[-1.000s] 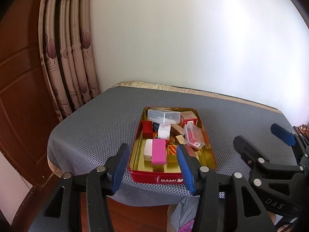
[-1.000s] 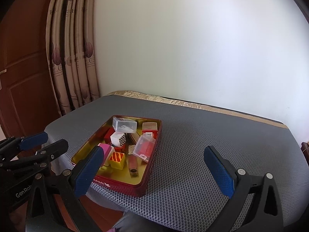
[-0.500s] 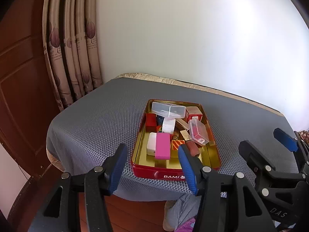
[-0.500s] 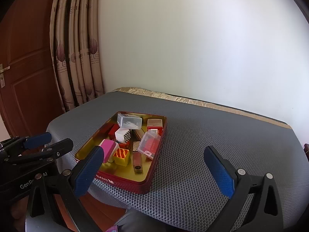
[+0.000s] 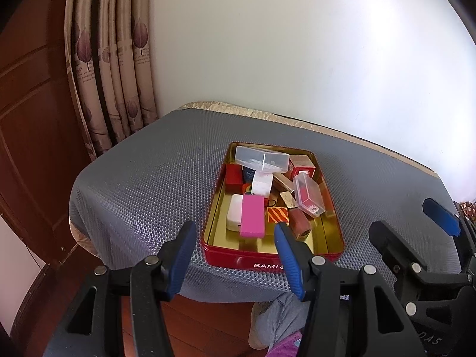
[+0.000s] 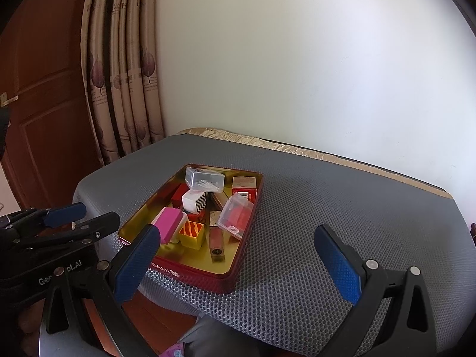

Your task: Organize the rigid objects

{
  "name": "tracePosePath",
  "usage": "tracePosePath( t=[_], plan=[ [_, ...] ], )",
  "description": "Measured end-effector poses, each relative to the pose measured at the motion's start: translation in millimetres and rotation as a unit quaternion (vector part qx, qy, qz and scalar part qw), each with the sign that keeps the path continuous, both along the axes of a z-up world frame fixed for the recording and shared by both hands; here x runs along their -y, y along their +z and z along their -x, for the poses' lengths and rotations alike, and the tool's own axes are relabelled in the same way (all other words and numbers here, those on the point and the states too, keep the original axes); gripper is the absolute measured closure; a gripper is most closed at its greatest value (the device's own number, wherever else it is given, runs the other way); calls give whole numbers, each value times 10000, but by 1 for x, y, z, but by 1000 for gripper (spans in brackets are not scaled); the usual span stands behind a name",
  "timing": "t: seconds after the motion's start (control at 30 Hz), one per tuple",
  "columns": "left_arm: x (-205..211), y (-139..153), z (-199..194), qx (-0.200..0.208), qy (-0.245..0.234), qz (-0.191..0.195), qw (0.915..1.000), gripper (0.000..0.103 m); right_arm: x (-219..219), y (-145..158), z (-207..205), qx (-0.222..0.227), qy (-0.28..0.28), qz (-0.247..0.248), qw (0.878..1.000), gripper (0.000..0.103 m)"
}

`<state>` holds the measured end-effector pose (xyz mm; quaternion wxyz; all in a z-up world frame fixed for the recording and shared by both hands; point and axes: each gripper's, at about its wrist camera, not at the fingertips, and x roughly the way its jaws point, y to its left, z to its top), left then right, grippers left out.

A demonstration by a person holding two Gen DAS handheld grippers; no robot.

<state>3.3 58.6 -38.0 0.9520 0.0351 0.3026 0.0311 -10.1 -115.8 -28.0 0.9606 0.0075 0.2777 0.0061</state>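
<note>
A red tin [image 5: 261, 260] with a gold inside sits at the near edge of a grey table; it also shows in the right wrist view [image 6: 205, 276]. It holds several small things: a pink block [image 5: 252, 219], a white block [image 5: 235, 215], two clear plastic boxes [image 5: 261, 158] [image 5: 308, 189], a red box [image 5: 301, 166] and an orange striped cube [image 6: 192, 233]. My left gripper [image 5: 235, 251] is open and empty, just short of the tin's near wall. My right gripper [image 6: 238, 263] is open and empty, to the tin's right.
The grey mesh mat [image 6: 342, 208] covers the table, with bare mat right of the tin. A curtain [image 5: 113, 59] and a wooden door [image 6: 41, 95] stand at the left. A white wall is behind the table. Wooden floor lies below the front edge.
Both grippers have risen and tilted down, so the tin sits higher and closer in view. Both stay open. Nothing in the tin has moved.
</note>
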Motion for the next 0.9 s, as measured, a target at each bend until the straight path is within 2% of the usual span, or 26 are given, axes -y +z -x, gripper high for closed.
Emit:
tracePosePath(
  t=[0.9],
  plan=[
    [1, -5, -3, -133, 1, -20, 9999, 47, 0, -2, -1, -80, 60, -49, 9999, 0]
  ],
)
